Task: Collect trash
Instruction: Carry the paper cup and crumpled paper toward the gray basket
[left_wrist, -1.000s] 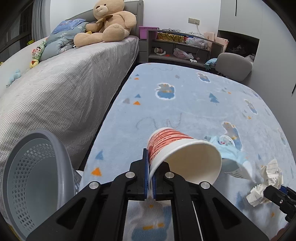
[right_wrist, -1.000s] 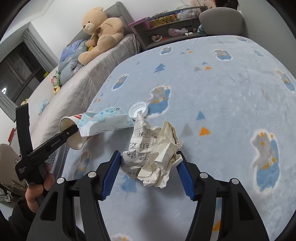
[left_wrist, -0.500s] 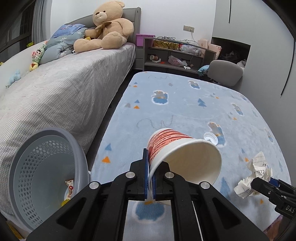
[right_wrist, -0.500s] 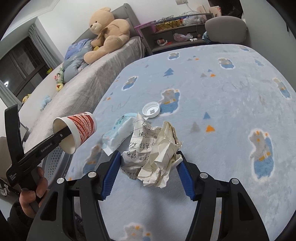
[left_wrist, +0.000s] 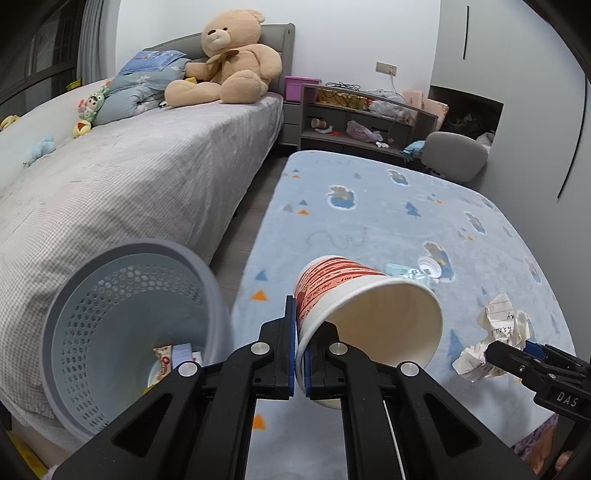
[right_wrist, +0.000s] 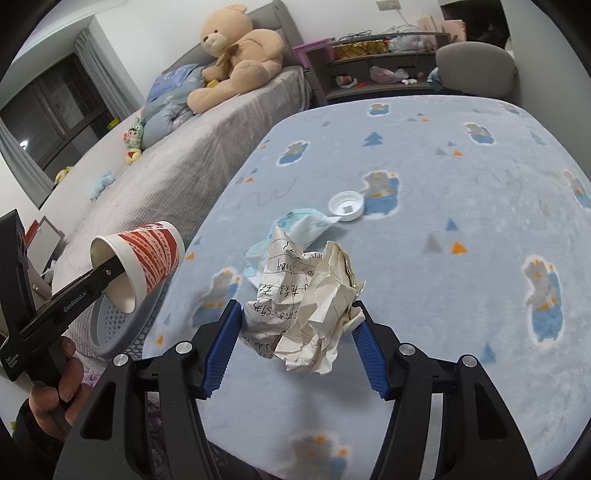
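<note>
Pinching red-striped paper cup (left_wrist: 354, 295) rim in left fingers (left_wrist: 291, 354), right fingers (right_wrist: 218, 354) clamping crumpled handwritten paper (right_wrist: 306, 310)

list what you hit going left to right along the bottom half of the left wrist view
grey basket → left gripper, shut on the rim of the paper cup → crumpled paper → right gripper closed on the paper
</note>
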